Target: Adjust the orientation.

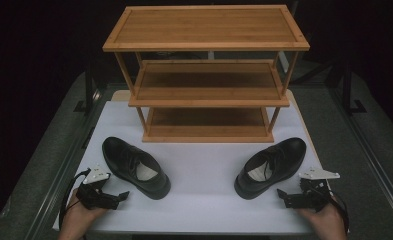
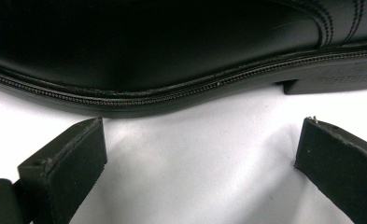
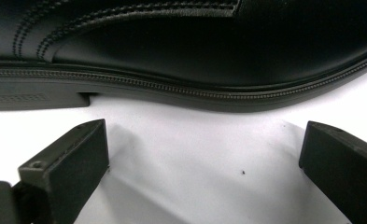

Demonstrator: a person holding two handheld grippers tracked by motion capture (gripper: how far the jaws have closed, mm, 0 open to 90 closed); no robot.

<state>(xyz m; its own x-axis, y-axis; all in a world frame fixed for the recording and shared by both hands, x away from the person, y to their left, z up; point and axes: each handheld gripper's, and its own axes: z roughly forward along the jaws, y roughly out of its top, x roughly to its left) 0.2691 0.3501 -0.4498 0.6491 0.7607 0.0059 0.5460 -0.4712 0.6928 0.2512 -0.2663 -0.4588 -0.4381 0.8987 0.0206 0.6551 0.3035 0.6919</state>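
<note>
Two black leather dress shoes lie on the white table top (image 1: 204, 165). The left shoe (image 1: 134, 166) points away to the left; the right shoe (image 1: 270, 166) points away to the right. My left gripper (image 1: 121, 196) rests low at the front left, open, its jaws aimed at the left shoe's side (image 2: 162, 56) with bare table between them. At the front right my right gripper (image 1: 281, 195) is open too, facing the right shoe's side (image 3: 195, 51) just short of its sole. Neither gripper touches a shoe.
A three-tier bamboo shoe rack (image 1: 206, 75) stands at the back of the table, all shelves bare. The table's front edge (image 1: 194, 231) is close to both hands. Dark floor and stand legs (image 1: 86, 95) flank the table.
</note>
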